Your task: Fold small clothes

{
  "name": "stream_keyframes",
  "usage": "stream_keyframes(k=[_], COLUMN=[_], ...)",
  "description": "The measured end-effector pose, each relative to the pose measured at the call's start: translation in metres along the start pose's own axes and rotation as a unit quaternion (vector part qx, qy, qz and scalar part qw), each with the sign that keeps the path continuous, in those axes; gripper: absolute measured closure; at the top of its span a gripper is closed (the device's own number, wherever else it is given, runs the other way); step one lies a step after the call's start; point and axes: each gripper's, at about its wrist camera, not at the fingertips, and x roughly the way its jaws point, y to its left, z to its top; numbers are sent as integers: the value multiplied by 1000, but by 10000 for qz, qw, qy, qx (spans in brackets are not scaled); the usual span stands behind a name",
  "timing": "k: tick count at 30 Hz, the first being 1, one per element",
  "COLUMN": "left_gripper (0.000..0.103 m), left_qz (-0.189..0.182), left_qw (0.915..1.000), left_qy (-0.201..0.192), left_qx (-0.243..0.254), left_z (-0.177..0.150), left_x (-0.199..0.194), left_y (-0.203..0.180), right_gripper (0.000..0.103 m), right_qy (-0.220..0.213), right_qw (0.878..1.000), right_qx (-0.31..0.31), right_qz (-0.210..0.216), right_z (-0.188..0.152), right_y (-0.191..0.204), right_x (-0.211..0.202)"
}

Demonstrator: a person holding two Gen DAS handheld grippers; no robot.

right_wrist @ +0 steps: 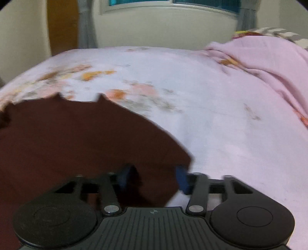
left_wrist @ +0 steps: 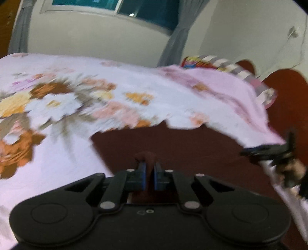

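Observation:
A dark maroon garment (left_wrist: pixel 182 146) lies spread on the flowered bed sheet (left_wrist: pixel 57 107). My left gripper (left_wrist: pixel 149 167) is shut on a small pinched fold of it, which pokes up between the blue pads (left_wrist: pixel 142 173). In the right wrist view the maroon garment (right_wrist: pixel 77 138) fills the lower left, and one of its corners lies between the parted jaws of my right gripper (right_wrist: pixel 154 177). The blue pads (right_wrist: pixel 182 181) stand wide apart and do not visibly press the cloth. The right gripper (left_wrist: pixel 269 152), with a hand behind it, also shows blurred at the left wrist view's right edge.
A crumpled pink blanket (right_wrist: pixel 269 61) is heaped at the right of the bed, with a patterned pillow (left_wrist: pixel 211 61) and a red-brown headboard (left_wrist: pixel 284 82) behind it. A wall with a window (left_wrist: pixel 115 7) and grey curtains (left_wrist: pixel 177 38) stands beyond the bed.

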Motion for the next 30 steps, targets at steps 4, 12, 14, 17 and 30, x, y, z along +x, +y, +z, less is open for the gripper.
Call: stream_keyframes(k=[4,12,14,17,30], left_gripper=[97,57,59,59,60], left_qz=[34,1335,948,289,-1014], left_qw=[9999,9907,9944,9948,9649], left_qy=[140,244,421,784,1732], left_qx=[-18,68,-208,-579,-1691], left_z=[13,-13,-29,-69,-189], left_x=[22,-32,-61,-107,-193], left_y=[-4,28,27,13,-13], right_gripper=[59,37,37,37,53], right_qy=[-45,-627,-576,-314,640], right_qw=[9981,9924,9907,9816,9290], right_qx=[420,1054,1230,1720,3090], right_qz=[-443,-101,111,770,1935], right_z=[-9,-46,-69,-118,-261], right_y=[-18,-38,-32,-17,18], right_x=[1,-113,-147,-192,-291])
